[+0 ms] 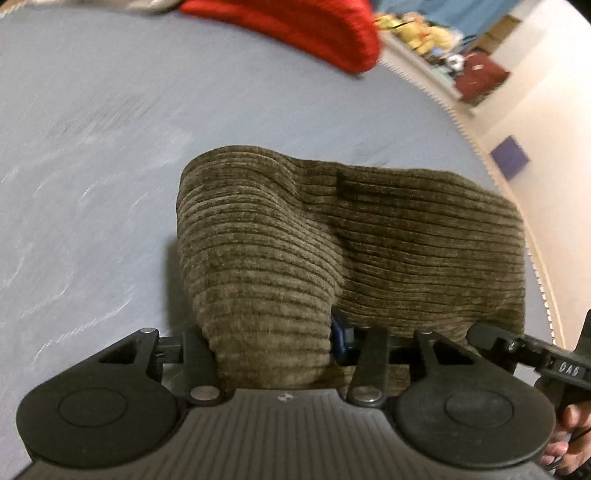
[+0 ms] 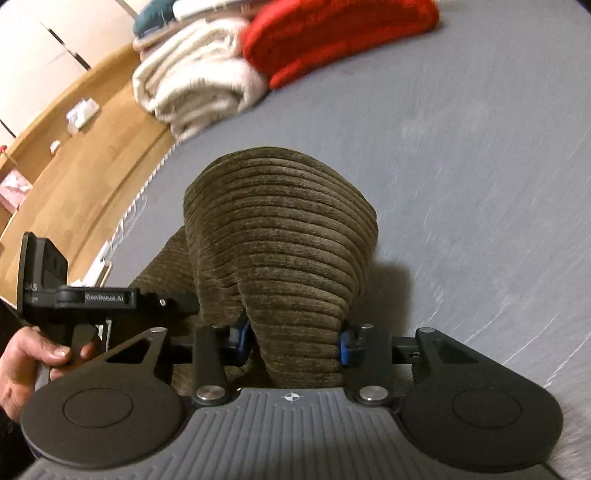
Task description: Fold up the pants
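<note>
Where they bunch, brown corduroy pants (image 1: pixel 280 266) pinched in left tongs (image 1: pixel 273 343) and right tongs (image 2: pixel 295 343)

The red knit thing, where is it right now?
The red knit garment lies at the far end of the grey surface, beside the folded cream blanket, beyond the brown corduroy pants.

White letters "DAS" stand on the right gripper (image 1: pixel 532 354); "GenRobot.AI" is printed along the black body of the left gripper (image 2: pixel 107 297).
</note>
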{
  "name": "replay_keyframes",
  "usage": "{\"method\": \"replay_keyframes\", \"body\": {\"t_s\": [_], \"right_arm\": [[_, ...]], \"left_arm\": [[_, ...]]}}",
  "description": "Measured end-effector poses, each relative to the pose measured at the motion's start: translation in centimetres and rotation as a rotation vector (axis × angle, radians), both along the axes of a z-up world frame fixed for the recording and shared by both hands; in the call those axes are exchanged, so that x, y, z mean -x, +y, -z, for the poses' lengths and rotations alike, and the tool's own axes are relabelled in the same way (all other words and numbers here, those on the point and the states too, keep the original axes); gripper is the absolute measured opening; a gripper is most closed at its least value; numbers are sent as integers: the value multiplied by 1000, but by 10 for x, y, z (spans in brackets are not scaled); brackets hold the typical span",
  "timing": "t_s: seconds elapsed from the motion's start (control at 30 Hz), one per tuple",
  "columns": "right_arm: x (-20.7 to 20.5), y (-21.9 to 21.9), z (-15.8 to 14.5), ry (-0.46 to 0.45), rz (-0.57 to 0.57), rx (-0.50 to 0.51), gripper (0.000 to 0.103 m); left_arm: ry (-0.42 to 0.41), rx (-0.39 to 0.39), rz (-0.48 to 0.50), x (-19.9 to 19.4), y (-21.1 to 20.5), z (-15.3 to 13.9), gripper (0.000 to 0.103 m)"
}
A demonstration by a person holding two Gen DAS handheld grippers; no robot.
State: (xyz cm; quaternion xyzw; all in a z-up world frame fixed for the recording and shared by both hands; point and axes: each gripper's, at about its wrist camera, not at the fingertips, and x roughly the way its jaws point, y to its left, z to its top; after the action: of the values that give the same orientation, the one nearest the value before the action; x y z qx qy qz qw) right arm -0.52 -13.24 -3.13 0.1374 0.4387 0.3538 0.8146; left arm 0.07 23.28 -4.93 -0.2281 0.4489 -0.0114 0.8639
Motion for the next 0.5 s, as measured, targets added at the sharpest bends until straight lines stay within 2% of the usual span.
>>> {"method": "replay_keyframes", "body": {"t_s": [0.1,0.27,0.43,0.5], "right_arm": [[-6,-25,-25,-86,22,-15,43],[-28,-70,-51,-148,75,-46,43],[-50,-103,-71,-239,58,-36,43],[-61,-112,-73,-263,40,-30,43]], "left_arm": [[-73,14,23,-13,-21,-19,49],[-200,-6,92,-37,-64,-49,49],[-251,25,135,-61,-101,-56,49],[-256,41,138,-67,-102,-53,50]]}}
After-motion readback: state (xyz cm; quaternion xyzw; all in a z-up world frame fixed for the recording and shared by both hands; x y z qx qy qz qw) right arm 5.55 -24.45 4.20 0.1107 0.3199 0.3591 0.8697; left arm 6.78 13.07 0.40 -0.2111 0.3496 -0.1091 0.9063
